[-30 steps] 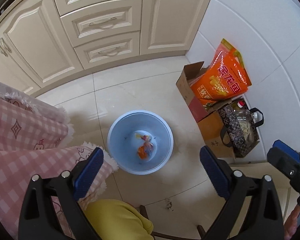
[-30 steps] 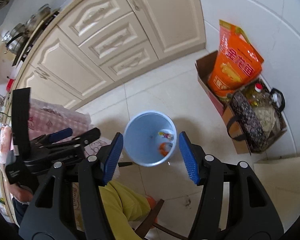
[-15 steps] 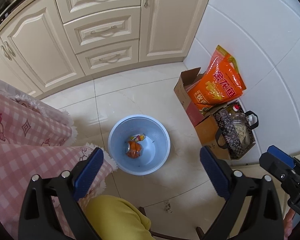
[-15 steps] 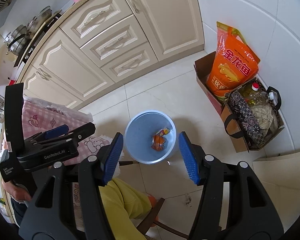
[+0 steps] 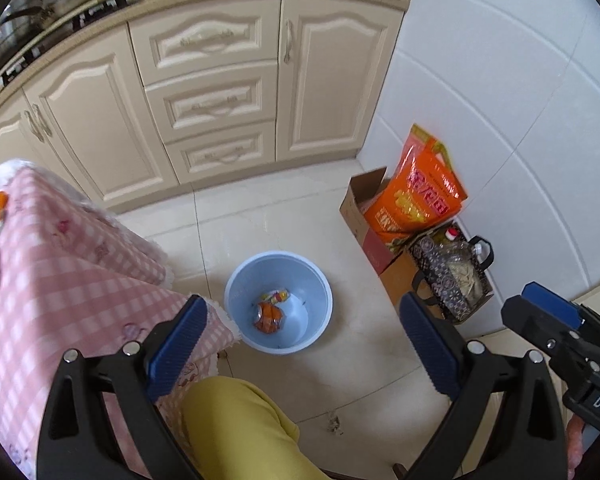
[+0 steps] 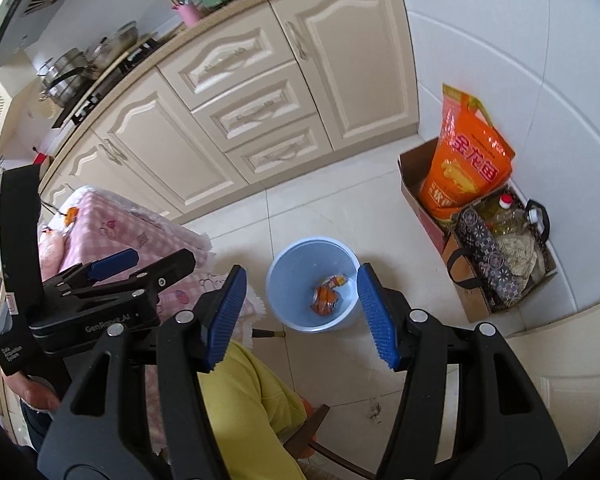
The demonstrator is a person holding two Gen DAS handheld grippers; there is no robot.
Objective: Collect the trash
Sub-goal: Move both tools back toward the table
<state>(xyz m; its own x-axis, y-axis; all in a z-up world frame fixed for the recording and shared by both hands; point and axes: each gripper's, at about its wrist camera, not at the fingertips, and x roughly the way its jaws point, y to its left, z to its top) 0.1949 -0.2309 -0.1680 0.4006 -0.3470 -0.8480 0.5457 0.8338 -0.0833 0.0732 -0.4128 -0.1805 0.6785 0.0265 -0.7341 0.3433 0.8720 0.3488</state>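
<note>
Trash labels unreadable: crushed orange can [image 5: 269, 315] and wrapper [image 5: 275, 295] lie in blue bin [image 5: 314, 280] on white tile floor [image 5: 260, 216]. Left gripper [image 5: 304, 344] and right gripper [image 6: 300, 312] above bin, both agape, empty. Cream cabinets [image 5: 220, 96] behind bin.

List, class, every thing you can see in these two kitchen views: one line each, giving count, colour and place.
Round plastic bin: one, light blue, on the floor tiles.
Crushed wrappers: some, orange, inside the bin.
Grain sack: one, orange, in a cardboard box by the wall.
Patterned tote bag: one, dark, beside the sack.
Checked tablecloth: one, pink.
Cabinets: cream, behind the bin.
Left tongs: open, empty.
Right tongs: open, empty.
</note>
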